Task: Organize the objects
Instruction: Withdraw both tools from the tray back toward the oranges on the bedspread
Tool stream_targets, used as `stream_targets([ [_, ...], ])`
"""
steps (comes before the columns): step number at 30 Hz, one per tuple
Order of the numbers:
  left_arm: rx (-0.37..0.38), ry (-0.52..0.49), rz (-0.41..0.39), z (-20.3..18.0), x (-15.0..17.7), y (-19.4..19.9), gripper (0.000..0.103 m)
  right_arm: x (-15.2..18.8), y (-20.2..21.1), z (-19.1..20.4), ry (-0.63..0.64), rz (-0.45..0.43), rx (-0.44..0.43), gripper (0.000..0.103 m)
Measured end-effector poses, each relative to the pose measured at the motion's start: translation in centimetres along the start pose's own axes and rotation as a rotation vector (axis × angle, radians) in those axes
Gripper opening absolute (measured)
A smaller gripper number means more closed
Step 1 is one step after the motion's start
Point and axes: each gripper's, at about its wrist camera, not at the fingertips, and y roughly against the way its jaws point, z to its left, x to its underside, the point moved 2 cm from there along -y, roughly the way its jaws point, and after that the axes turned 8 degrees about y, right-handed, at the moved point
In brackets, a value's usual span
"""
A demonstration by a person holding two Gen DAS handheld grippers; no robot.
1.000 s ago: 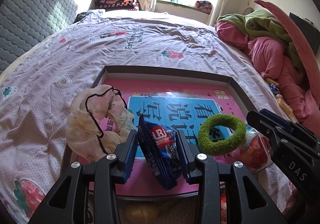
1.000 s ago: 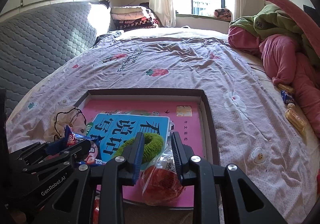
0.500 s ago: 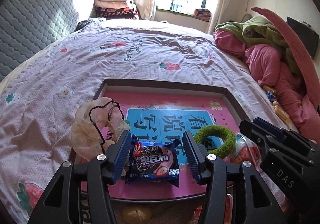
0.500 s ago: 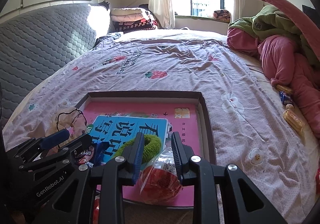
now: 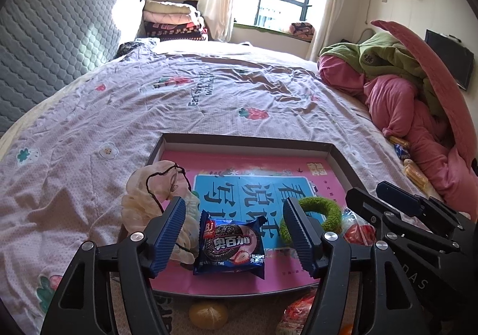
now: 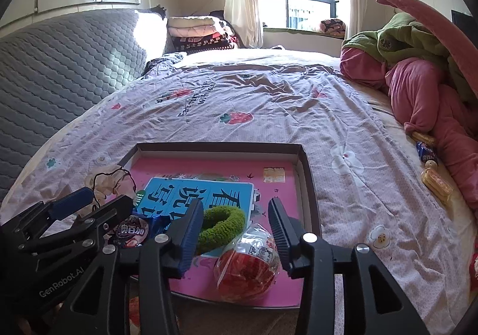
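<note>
Four items lay in the tray: scrunchie at nine o'clock, cookie packet between the left gripper's just-parted fingers, green ring, and red snack bag, freed by the right gripper's just-parted fingers. Snacks at three o'clock on the bed remained.

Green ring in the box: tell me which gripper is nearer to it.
Right. The right gripper has the green ring by its left finger; the left gripper straddles the cookie packet beside it.

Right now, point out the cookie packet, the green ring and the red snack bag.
cookie packet (image 5: 229, 248), left wrist view, on its printed front.
green ring (image 6: 221, 229), right wrist view, on its fuzzy band.
red snack bag (image 6: 246, 267), right wrist view, on its middle.
</note>
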Motion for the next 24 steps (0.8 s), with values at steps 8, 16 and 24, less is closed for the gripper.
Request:
stream_targets([
  [8, -0.011, -0.025, -0.039, -0.2, 0.0, 2.0, 0.075, -0.2, 1.3, 0.2, 0.010, -0.027, 0.001, 0.053],
  [16, -0.028, -0.057, -0.081, -0.4, 0.3, 4.4, 0.075, -0.6, 3.5, 0.3, 0.011, -0.076, -0.008, 0.062],
  [24, -0.043, -0.070, -0.106, -0.2, 0.7, 6.6, 0.076, -0.9, 5.5, 0.8, 0.021, -0.113, -0.031, 0.066],
])
